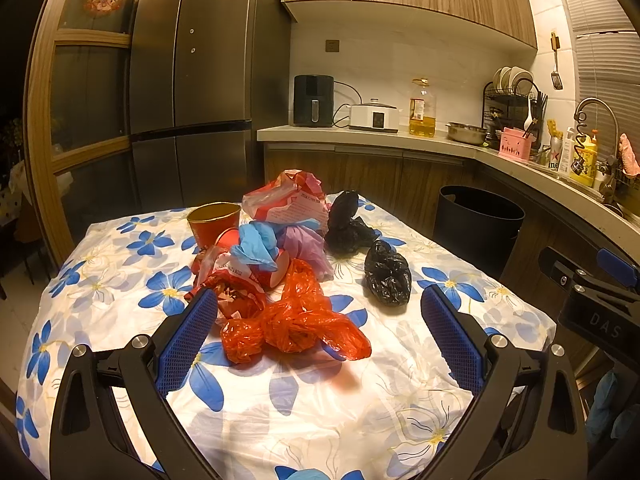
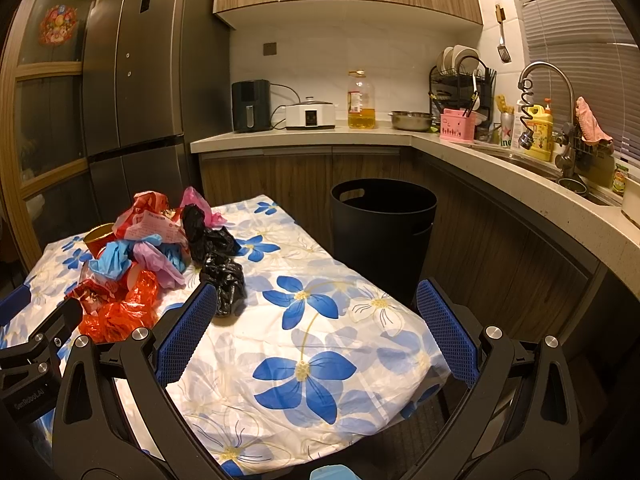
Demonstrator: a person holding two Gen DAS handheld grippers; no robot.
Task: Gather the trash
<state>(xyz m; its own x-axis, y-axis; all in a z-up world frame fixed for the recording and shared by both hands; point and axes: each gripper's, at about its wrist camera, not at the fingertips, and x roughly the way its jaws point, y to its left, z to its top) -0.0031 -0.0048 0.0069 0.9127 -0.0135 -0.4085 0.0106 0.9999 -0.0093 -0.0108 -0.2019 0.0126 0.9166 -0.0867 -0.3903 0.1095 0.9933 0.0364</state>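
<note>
Both tongs wide, empty: left tongs over crumpled orange plastic bag mid-desk, right tongs near small black plastic bag on floral-cloth desk

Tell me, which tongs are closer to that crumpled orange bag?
Left. The left tongs hang open right over the orange bag; the right tongs sit off to its right, above bare tablecloth.

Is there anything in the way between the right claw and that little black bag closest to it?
Nothing visible. The right claw is open above the flowered tablecloth, and the small black bag lies just beyond its left finger with only bare cloth between. The black bin stands past the table's far edge.
</note>
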